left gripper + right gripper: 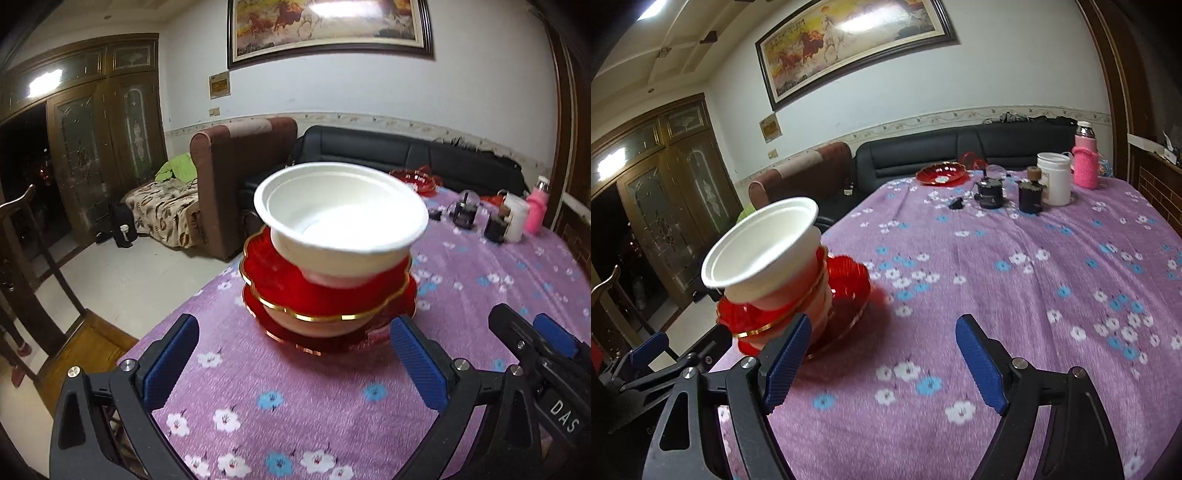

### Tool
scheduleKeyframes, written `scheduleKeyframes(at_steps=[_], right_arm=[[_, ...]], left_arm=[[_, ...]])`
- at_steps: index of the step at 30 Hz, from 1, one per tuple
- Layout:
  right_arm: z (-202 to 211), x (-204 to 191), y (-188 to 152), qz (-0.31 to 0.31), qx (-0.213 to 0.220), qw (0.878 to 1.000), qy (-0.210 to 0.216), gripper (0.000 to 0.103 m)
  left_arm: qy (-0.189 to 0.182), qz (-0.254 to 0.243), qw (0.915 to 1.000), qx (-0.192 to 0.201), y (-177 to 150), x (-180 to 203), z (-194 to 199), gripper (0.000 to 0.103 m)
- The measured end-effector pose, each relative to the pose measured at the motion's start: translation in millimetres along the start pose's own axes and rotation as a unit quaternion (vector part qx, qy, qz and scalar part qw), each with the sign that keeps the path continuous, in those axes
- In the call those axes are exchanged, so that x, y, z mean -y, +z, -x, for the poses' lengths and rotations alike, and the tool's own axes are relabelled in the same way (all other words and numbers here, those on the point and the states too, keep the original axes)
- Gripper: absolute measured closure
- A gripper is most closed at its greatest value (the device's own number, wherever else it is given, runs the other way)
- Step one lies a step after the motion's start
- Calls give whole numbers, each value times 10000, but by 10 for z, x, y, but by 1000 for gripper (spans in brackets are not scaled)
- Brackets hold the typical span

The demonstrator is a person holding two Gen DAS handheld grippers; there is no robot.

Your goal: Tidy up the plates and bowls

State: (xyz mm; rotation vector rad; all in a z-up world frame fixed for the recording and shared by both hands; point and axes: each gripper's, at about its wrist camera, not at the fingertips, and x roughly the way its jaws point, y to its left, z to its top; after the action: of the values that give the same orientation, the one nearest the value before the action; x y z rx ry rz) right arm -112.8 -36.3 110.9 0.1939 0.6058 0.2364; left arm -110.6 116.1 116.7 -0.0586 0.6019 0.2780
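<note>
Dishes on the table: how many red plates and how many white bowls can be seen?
Red plates: 3 (two in the stack, one far away)
White bowls: 2 (both in the stack)
Total: 5

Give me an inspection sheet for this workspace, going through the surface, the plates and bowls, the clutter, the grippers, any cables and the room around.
Surface: table under a purple floral cloth.
Job's things: stack of white bowls and red gold-rimmed plates near the table's edge, leaning; top white bowl empty. A lone red plate sits at the far end.
Clutter: white jar, pink bottle, small dark items at the far end.
Grippers: left hand-held gripper open, nothing between the pads; right hand-held gripper open, empty, beside the stack.
Cables: nothing seen.
Surroundings: black sofa, brown armchair, horse painting, wooden doors.
</note>
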Motion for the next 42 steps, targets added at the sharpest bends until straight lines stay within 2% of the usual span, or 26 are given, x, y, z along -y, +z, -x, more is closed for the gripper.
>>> scheduleKeyframes(at_steps=[8,25,27,29,31,33,34,37,40,42], right_arm=[[84,87,-83,-203,19,9997,-136,17],[28,10,-140,-55,30,9994,-327,17],[26,6,-149,-70,59,9994,-327,16],[30,-5,-146,-60,109,9994,-324,16],[19,-37,-136,-8,118,9994,-314,16],[-14,-99,-122,76,78,9996,-278,16],[-33,-128,-113,98,59,9995,-294,16],[-101,-183,-74,135,-42,9996,-252,16],[-173,-247,-50,221,-173,9992,-272,16],[-235,-341,-47,407,-300,9980,-367,16]], left_arm=[[6,-2,10000,-24,-82,27,82,0],[15,56,9998,-186,-119,14,-18,0],[122,70,9999,-36,-127,1,13,0],[403,77,9979,493,-127,-16,164,0],[509,73,9938,984,-135,-30,319,0],[550,25,9895,1334,-160,-30,407,0],[735,18,9865,1464,-171,-23,429,0],[866,18,9845,1522,-147,-59,407,0],[796,160,9890,1236,-90,-147,305,0],[894,225,9890,1158,-79,-172,260,0]])
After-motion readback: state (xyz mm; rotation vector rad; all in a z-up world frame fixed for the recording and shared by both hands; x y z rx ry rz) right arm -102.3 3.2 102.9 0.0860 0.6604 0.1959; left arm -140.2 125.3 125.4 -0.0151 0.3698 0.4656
